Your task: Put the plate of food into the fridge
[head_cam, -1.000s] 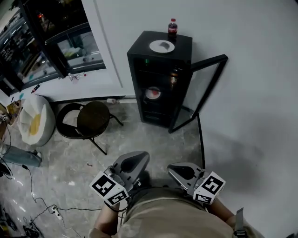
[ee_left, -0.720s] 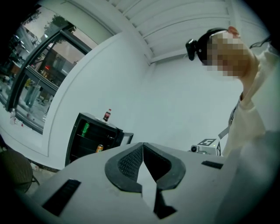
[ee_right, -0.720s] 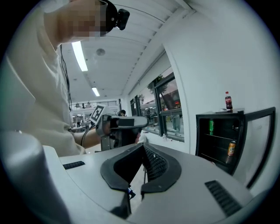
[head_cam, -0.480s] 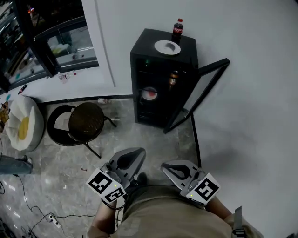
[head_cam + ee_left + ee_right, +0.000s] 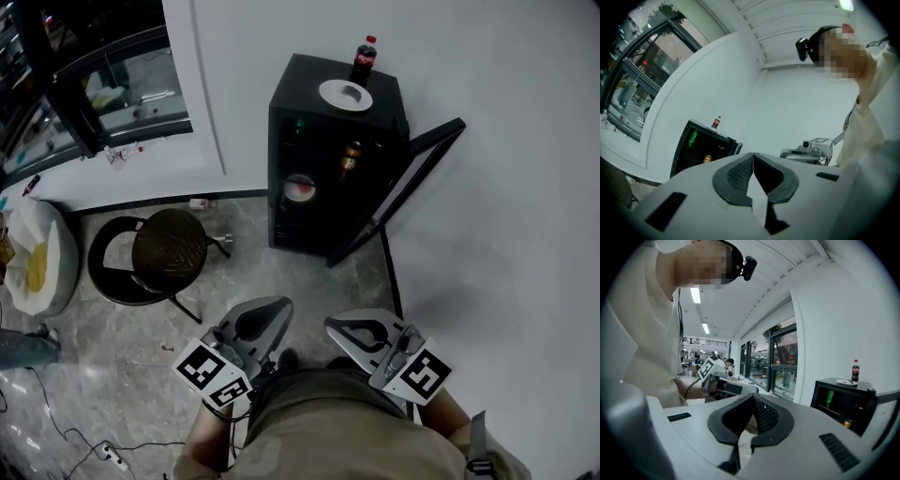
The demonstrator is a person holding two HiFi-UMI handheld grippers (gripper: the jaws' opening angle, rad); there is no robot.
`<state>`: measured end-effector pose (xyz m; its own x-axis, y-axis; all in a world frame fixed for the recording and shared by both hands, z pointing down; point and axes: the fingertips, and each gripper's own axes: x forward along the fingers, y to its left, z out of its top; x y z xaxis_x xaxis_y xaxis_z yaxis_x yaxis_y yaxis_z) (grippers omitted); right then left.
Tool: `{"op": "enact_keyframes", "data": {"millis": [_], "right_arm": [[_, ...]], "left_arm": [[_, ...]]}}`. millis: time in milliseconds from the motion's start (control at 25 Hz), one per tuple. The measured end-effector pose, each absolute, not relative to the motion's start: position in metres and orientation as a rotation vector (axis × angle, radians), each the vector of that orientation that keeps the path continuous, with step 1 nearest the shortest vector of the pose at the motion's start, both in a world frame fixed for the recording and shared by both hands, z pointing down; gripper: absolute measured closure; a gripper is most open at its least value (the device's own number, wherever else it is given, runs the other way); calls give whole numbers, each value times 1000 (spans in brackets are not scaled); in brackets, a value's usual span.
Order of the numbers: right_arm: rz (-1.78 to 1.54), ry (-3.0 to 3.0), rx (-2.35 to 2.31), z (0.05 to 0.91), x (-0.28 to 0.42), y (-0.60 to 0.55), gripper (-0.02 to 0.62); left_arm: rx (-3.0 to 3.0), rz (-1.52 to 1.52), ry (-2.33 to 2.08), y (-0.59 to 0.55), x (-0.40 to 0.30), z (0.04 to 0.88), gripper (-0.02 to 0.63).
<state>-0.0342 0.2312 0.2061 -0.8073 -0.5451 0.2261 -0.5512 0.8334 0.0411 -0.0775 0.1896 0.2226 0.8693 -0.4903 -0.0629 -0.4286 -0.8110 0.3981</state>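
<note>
White-walled room, stone floor: fridge [image 5: 323,178], door [image 5: 403,183] open; plate [image 5: 345,94] on top beside bottle [image 5: 365,59]; left gripper [image 5: 275,311], right gripper [image 5: 339,328], fingers closed, empty, well apart from it; advise level rim grasp.

no legible text anywhere; red label on bottle [image 5: 364,58] too small to read
</note>
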Motion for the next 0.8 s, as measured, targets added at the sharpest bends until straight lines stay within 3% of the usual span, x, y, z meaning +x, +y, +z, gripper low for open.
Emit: {"op": "enact_keyframes", "data": {"millis": [320, 800], "right_arm": [[-91, -2688, 845, 204, -30, 203, 574], [254, -2837, 1092, 208, 42, 155, 574]], "left_arm": [[2628, -266, -766, 175, -98, 227, 595], [2591, -230, -1035, 130, -118, 213, 595]]}}
